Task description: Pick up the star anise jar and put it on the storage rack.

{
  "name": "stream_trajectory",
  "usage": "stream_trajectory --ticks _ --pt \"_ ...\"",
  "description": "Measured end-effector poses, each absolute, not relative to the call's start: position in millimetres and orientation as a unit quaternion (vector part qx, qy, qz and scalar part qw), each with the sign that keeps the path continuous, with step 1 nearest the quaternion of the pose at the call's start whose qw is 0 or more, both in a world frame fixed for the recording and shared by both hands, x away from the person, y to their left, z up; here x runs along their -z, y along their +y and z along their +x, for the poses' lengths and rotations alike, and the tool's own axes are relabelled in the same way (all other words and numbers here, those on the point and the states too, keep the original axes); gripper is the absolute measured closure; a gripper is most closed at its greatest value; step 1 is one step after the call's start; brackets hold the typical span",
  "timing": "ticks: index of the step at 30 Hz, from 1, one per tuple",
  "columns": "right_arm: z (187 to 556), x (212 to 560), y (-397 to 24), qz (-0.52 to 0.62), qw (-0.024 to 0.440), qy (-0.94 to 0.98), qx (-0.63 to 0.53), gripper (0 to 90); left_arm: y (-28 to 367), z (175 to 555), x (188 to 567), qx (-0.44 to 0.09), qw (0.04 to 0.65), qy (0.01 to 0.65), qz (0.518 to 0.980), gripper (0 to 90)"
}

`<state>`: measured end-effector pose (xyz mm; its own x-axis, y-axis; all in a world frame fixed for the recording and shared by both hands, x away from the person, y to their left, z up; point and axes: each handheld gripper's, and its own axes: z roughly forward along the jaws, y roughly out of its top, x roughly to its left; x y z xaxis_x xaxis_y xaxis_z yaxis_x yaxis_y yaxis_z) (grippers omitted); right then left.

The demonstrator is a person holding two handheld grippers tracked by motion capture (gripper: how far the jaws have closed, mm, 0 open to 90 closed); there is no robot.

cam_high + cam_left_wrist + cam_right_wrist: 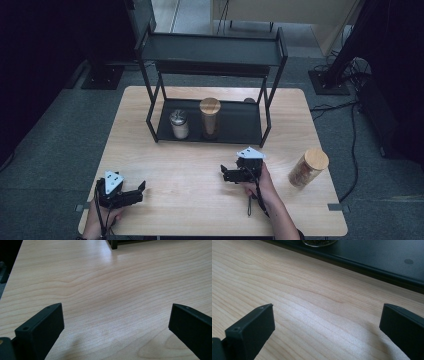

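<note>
Resting on bare table (200,200), left tongs (141,190) spread, right tongs (223,173) spread, empty

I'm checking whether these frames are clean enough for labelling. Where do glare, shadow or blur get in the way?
High view: evenly lit table, dark surroundings, slightly soft; jars on the rack stay readable. Left gripper view: pale glare on the wood near the rack's foot, soft shadows by the jaws, which look sharp. Right gripper view: bright sheen mid-table, jar base cropped at the top.
</note>
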<state>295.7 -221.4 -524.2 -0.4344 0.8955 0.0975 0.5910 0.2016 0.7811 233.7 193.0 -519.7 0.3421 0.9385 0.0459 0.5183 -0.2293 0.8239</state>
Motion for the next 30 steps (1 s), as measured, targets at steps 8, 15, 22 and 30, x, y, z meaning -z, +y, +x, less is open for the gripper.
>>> stream_trajectory --ticks 8,15,22,30 --pt "290.9 524.5 -223.4 0.494 0.195 0.751 -0.392 0.0 193.0 233.7 519.7 -0.284 0.371 0.499 0.73 0.4" --pt "283.6 525.1 -226.7 0.491 0.198 0.753 -0.391 0.0 192.7 233.6 519.7 -0.285 0.37 0.498 0.731 0.4" --pt "276.6 525.6 -229.0 0.489 0.203 0.753 -0.39 0.0 192.6 233.6 519.7 -0.285 0.369 0.498 0.731 0.3" --pt "270.4 525.5 -231.1 0.49 0.204 0.752 -0.392 0.0 192.6 233.5 519.7 -0.286 0.369 0.498 0.73 0.4"
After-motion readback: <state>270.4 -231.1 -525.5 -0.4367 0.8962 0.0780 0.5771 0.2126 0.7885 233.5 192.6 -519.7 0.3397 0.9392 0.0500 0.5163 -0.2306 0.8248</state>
